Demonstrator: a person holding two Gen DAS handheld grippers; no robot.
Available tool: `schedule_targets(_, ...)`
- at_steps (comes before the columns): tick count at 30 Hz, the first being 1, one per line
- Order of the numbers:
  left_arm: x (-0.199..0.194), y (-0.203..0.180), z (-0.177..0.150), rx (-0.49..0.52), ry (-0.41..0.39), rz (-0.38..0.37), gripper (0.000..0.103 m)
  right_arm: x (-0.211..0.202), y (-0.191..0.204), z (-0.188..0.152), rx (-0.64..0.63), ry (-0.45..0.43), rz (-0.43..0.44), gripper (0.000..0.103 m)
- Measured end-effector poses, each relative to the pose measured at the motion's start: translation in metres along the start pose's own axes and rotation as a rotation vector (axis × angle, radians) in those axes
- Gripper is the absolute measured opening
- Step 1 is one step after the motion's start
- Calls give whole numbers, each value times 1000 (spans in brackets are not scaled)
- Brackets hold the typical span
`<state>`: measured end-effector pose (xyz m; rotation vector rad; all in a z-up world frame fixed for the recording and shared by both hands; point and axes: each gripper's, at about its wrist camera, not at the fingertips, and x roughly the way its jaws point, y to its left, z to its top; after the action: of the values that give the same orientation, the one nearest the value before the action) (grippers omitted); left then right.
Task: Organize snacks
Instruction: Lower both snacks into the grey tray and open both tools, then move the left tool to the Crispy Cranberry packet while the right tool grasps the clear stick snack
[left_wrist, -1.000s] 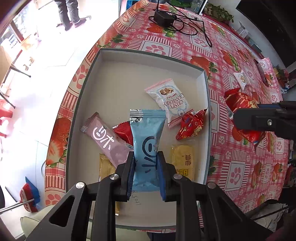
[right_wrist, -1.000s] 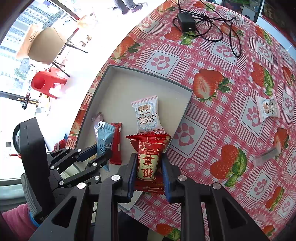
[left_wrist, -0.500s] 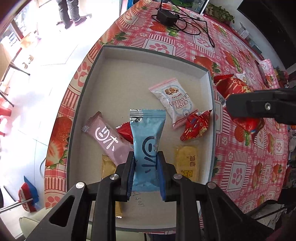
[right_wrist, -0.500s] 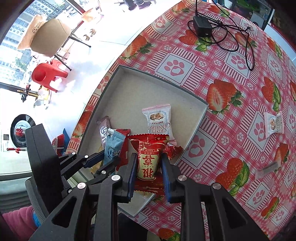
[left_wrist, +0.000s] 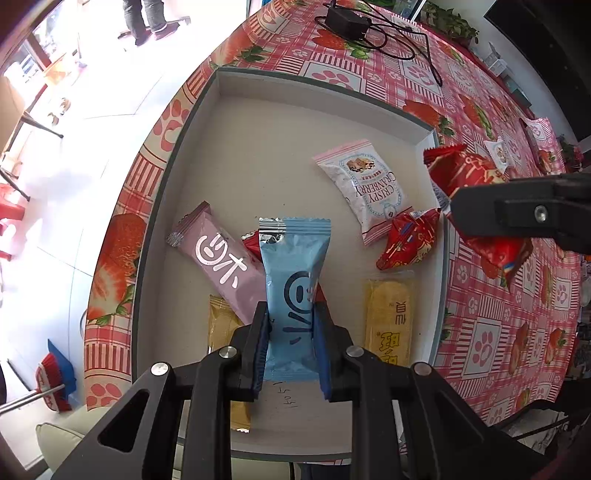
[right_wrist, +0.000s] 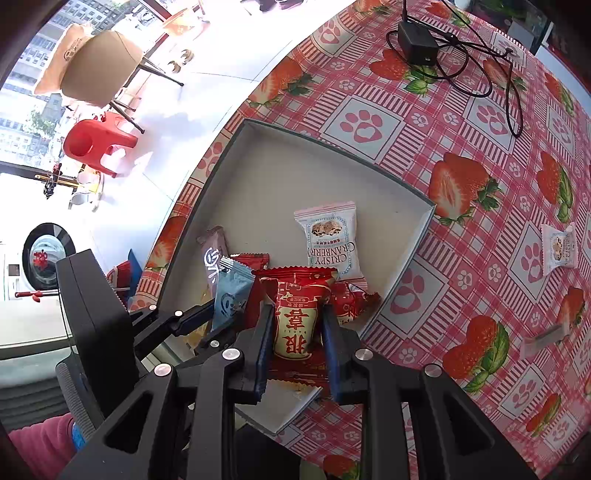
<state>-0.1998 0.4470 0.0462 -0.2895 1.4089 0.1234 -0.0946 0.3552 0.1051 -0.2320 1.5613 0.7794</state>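
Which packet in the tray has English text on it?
The white-and-pink packet marked "Crispy Cranberry", lying toward the tray's far right; the others show Chinese characters or logos.

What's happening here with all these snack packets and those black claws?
A person is sorting snacks into a shallow grey tray on a strawberry-patterned table, holding a claw in each hand. The left claw is clamped on a blue packet above the tray. The right claw grips a red packet over the tray's edge. Several snacks already lie in the tray, among them a pink bar and a white cranberry packet. A few more packets wait on the tablecloth.
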Motion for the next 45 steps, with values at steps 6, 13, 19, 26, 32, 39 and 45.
schedule_targets(6, 1, -2, -1, 9, 1, 5, 30, 3, 1, 0, -3, 8, 0, 27)
schedule_targets(13, -4, -3, 0, 6, -26, 23, 79, 5, 3, 0, -1, 18, 9, 34)
schedule_targets(19, 0, 2, -1, -17, 4, 54, 80, 1, -5, -3, 24, 4, -21, 70)
schedule_targets(26, -4, 0, -4, -18, 1, 62, 80, -2, -26, -10, 88, -13, -80, 103)
schedule_targets(32, -5, -4, -6, -16, 1, 65, 80, -1, -43, -21, 148, 3, -90, 103)
schedule_targets(39, -8, -10, -7, 2, 2, 68, 80, -1, -54, -32, 190, 17, -99, 103)
schedule_targets(45, -11, -16, -4, 31, 5, 53, 80, 1, -70, -43, 247, 27, -108, 103)
